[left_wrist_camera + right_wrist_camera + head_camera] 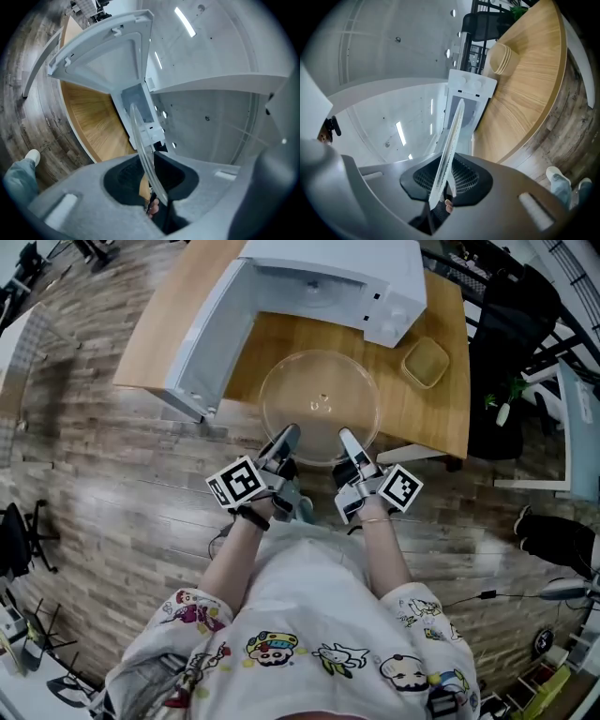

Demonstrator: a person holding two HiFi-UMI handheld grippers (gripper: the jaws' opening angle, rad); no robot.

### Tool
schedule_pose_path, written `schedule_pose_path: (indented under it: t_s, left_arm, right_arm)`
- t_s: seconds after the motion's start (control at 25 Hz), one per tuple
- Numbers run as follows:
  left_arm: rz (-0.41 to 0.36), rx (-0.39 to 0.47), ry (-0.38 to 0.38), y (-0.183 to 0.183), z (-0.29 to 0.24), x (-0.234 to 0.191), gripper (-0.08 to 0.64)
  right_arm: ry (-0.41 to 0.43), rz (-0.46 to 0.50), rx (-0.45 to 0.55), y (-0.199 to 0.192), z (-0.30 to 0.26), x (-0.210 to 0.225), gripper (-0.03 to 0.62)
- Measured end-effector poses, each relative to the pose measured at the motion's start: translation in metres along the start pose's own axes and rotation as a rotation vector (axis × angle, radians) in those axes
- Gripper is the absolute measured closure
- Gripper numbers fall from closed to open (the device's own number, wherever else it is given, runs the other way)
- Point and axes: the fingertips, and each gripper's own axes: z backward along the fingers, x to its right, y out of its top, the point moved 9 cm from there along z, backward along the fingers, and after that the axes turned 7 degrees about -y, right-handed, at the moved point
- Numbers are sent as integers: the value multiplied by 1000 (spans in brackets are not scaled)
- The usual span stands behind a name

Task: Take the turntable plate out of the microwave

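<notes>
The clear glass turntable plate (320,406) hangs level above the wooden table (441,418), in front of the white microwave (328,282) whose door (208,343) stands open to the left. My left gripper (286,439) is shut on the plate's near rim at left, and my right gripper (348,441) is shut on the near rim at right. Edge-on, the plate (145,154) runs between the left gripper's (152,187) pads. It shows the same way (450,145) between the right gripper's (443,183) pads.
A small square wooden dish (426,361) sits on the table right of the microwave. The microwave's cavity (309,287) is open toward me. Chairs and plants stand at the right of the room, wood floor all around.
</notes>
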Motion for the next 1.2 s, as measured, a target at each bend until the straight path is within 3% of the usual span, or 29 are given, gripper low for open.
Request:
schedule_pose_path:
  t_s: [0.28, 0.44, 0.6, 0.84, 1.2]
  left_arm:
    - [-12, -45, -42, -20, 30, 38, 499]
    - [13, -63, -3, -32, 50, 49, 499]
    - [30, -101, -20, -35, 62, 56, 499]
    - [-33, -154, -105, -14, 63, 69, 499]
    - [-40, -198, -124, 5, 65, 75, 499]
  right_arm:
    - [32, 53, -32, -11, 39, -30, 526]
    - [43, 69, -48, -20, 55, -41, 526]
    - [39, 89, -61, -27, 64, -52, 525]
    - [54, 107, -49, -33, 60, -68, 523]
    - [48, 135, -32, -37, 52, -84, 522]
